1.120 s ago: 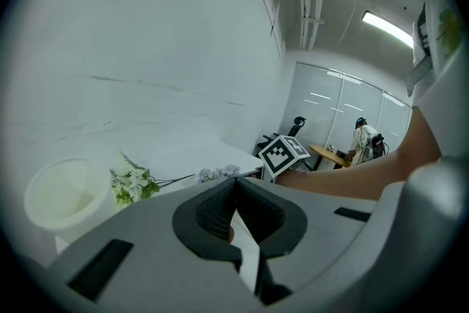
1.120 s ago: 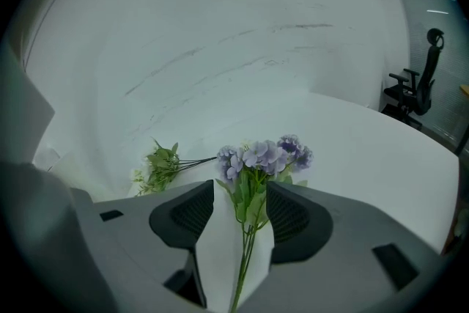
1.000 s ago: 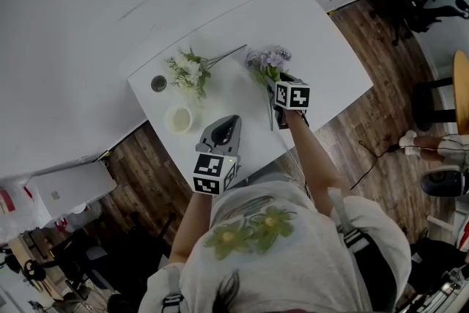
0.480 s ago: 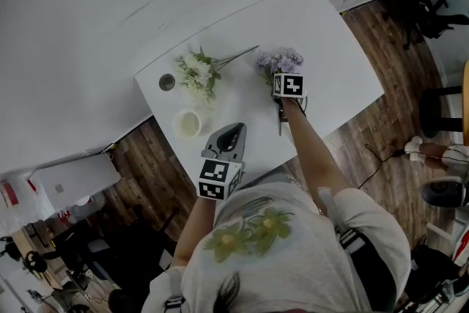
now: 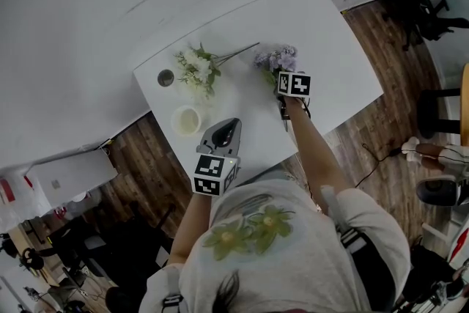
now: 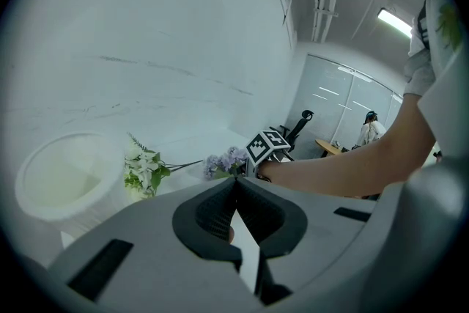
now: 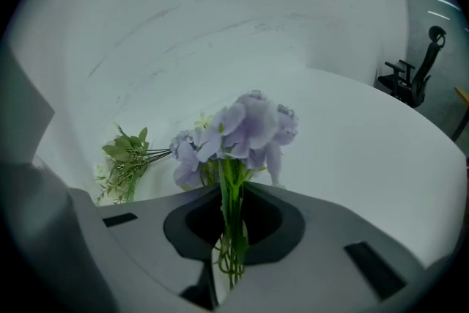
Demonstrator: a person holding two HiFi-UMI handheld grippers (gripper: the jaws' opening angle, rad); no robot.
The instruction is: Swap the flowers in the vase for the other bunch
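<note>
**Purple bunch** (image 7: 245, 130)
- Place: lies on the table (image 5: 322, 33), right of centre in the head view.
- Long axis: runs close to 12–6 o'clock, with blooms at 12 and stems trailing to 6.

**Right gripper** (image 7: 231, 193)
- Its jaws have just been closing and now pinch the green stems directly below the blooms.

**Left gripper** (image 6: 236, 184)
- Jaws pressed together, nothing between them.
- It sits just at 4 o'clock of the vase.

**Vase** (image 5: 176, 121)
- Upright near the table's front-left edge and, as far as can be seen, empty.
- It lies at about 8 o'clock from the right gripper, well apart.

**White bunch** (image 5: 196, 70)
- Flat on the table at 12 o'clock of the vase, with stems pointing to 2.

**Note (judgement)**
- The next move likely turns on swinging the stem ends downward.
- The bunch would then be carried toward 8 o'clock to the vase mouth.
- The left gripper is the nearer of the two to the vase and is free to steady it.
</note>
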